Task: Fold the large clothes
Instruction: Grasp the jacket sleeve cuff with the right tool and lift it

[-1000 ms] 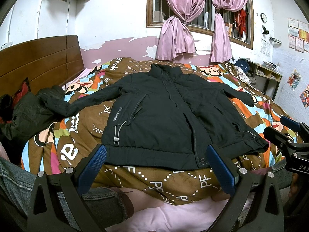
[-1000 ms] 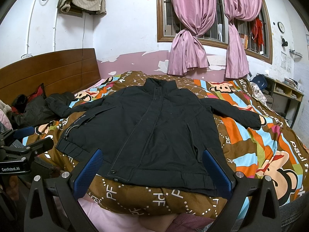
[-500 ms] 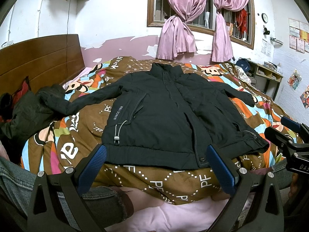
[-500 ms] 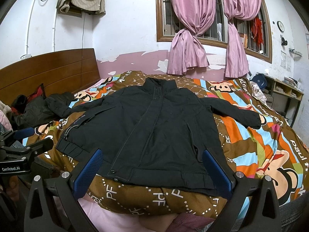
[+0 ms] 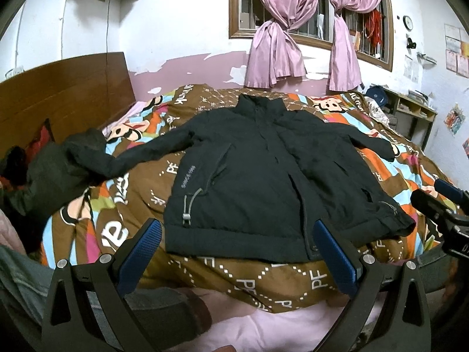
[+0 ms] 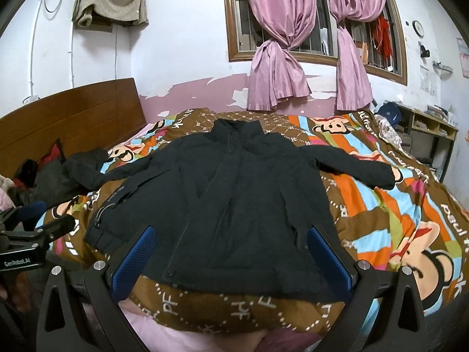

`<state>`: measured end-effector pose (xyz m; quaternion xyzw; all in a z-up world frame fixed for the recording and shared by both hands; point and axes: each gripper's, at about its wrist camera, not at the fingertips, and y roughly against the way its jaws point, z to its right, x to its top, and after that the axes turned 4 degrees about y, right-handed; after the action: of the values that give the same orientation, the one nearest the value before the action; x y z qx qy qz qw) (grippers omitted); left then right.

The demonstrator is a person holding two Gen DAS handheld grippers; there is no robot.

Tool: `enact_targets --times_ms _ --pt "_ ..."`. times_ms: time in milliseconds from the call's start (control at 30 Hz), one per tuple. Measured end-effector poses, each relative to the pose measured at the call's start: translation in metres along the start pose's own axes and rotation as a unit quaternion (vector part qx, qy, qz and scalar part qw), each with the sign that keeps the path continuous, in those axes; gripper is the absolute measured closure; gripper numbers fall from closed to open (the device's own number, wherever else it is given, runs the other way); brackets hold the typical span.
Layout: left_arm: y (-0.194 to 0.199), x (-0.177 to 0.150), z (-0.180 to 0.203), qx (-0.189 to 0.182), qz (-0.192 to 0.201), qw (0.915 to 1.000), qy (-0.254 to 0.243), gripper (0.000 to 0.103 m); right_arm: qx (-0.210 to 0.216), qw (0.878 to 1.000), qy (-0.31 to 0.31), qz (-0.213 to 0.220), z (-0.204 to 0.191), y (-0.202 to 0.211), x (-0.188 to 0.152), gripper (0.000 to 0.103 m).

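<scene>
A black jacket [image 5: 263, 176] lies spread flat, front up, on the patterned bedspread [image 5: 222, 275], collar toward the window and both sleeves stretched outward. The same black jacket [image 6: 240, 205] fills the middle of the right wrist view. My left gripper [image 5: 237, 249] hovers open just before the hem, holding nothing. My right gripper [image 6: 231, 255] is likewise open over the hem edge, empty. Each gripper shows at the edge of the other's view: the right gripper [image 5: 439, 214] and the left gripper [image 6: 35, 234].
A dark heap of clothes [image 5: 44, 173] lies at the left by the wooden headboard [image 5: 58, 99]. Pink curtains [image 5: 275, 47] hang at the window behind the bed. A shelf unit [image 5: 410, 114] stands at the right wall. A person's leg in jeans [image 5: 26, 281] is at the lower left.
</scene>
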<state>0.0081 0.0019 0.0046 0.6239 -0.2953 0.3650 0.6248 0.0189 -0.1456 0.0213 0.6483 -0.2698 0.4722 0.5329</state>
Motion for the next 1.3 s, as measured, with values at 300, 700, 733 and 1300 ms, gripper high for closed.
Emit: enact_targets --times_ms 300,700,733,1300 --pt "-0.006 0.058 0.001 -0.023 -0.002 0.9985 -0.051 0.002 -0.025 0.996 0.081 0.016 0.018 -0.006 0.075 0.000" --pt "-0.074 0.151 -0.032 -0.063 -0.050 0.9964 -0.024 0.002 -0.041 0.996 -0.036 -0.075 0.105 -0.074 0.196 0.000" --pt "-0.080 0.160 -0.033 -0.067 -0.056 0.9961 -0.012 0.002 -0.047 0.995 -0.045 -0.076 0.113 -0.081 0.203 0.000" --pt "-0.236 0.243 0.026 -0.122 -0.077 0.9894 0.018 0.002 -0.202 0.956 -0.195 -0.089 0.330 -0.239 0.164 0.000"
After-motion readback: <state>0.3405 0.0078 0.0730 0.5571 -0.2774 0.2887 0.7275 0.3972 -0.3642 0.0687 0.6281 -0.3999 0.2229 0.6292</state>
